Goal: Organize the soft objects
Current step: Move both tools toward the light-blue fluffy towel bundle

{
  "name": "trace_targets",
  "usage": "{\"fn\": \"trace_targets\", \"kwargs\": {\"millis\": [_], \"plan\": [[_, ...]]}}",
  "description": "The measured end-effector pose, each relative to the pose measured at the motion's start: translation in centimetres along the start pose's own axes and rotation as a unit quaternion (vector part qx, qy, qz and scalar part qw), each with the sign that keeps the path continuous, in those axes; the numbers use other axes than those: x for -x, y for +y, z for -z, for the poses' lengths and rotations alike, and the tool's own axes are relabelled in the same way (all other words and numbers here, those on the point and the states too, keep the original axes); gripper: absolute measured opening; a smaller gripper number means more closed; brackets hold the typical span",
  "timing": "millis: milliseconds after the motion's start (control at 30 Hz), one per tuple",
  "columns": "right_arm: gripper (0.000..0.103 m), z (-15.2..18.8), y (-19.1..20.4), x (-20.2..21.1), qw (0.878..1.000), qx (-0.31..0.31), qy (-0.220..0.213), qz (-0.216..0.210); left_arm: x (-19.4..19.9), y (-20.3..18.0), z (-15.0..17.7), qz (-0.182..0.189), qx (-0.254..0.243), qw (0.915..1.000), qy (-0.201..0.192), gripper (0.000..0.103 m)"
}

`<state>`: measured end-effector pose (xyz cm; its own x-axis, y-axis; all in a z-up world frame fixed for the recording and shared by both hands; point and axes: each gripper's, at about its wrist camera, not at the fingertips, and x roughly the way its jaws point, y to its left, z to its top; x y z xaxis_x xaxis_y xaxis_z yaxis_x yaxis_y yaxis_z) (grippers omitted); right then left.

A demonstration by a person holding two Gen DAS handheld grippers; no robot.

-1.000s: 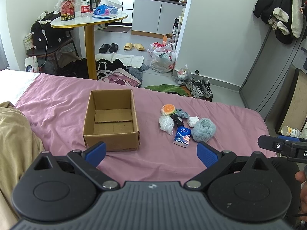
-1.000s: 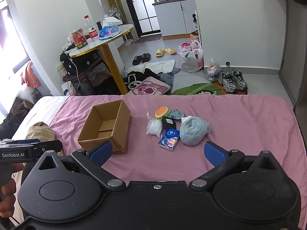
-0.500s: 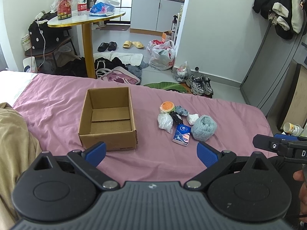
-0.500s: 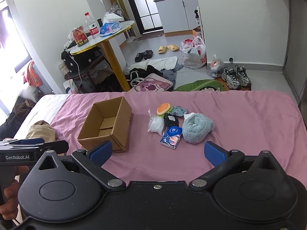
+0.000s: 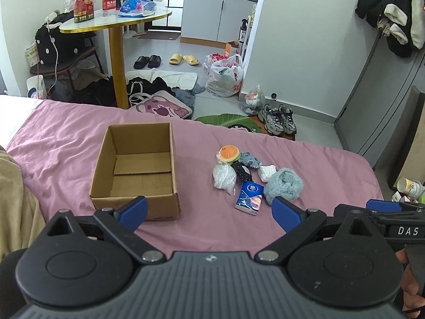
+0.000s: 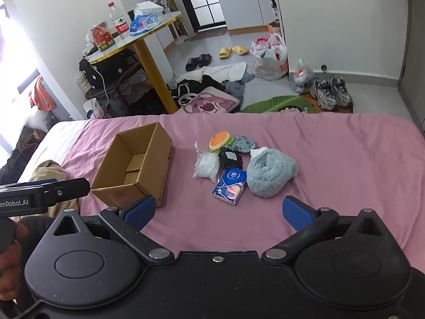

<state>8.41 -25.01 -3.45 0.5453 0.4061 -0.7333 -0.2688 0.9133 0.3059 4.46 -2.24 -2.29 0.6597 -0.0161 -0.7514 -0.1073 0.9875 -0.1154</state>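
An empty cardboard box (image 5: 138, 170) (image 6: 135, 164) sits open on the pink bedsheet (image 5: 63, 143). To its right lies a small pile: a rolled light-blue fluffy towel (image 5: 283, 184) (image 6: 269, 171), a blue tissue pack (image 5: 249, 198) (image 6: 230, 186), a clear plastic bag (image 5: 224, 177) (image 6: 206, 165), an orange burger toy (image 5: 230, 153) (image 6: 219, 139), a black pouch (image 6: 232, 158), a blue-grey fabric piece (image 6: 242, 143) and a white wad (image 5: 267, 172). My left gripper (image 5: 209, 211) is open, just short of the box and pile. My right gripper (image 6: 217, 211) is open too, below the tissue pack, holding nothing.
A beige blanket (image 5: 13, 186) lies on the bed's left side. Beyond the bed stand a round yellow-legged table (image 5: 117, 21), bags, shoes and clothes on the floor. The right gripper's body (image 5: 393, 223) shows at the left wrist view's right edge.
Both grippers have moved forward and a little lower over the bed, so the box and the pile look nearer. The fingers stay apart and nothing has been picked up.
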Motion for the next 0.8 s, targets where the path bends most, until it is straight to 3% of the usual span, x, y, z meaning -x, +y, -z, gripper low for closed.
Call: {"fn": "trace_targets", "kwargs": {"millis": [467, 600, 700, 800], "plan": [[0.103, -1.7, -4.4, -3.3, 0.998, -0.065, 0.0, -0.006, -4.1, -1.4, -0.9, 0.006, 0.007, 0.9999, 0.004, 0.096], [0.103, -2.0, -5.3, -4.1, 0.997, -0.08, -0.006, -0.007, -5.5, -1.9, -1.4, 0.014, 0.013, 0.9998, 0.009, 0.09], [0.103, -2.1, -6.4, -4.7, 0.993, -0.111, -0.015, -0.032, -6.7, -2.5, -1.8, 0.022, 0.012, 0.9996, 0.014, 0.086], [0.102, -2.2, -7.0, -5.4, 0.992, -0.119, -0.02, -0.024, -7.9, -3.0, -2.1, 0.03, 0.012, 0.9993, 0.018, 0.08]]}}
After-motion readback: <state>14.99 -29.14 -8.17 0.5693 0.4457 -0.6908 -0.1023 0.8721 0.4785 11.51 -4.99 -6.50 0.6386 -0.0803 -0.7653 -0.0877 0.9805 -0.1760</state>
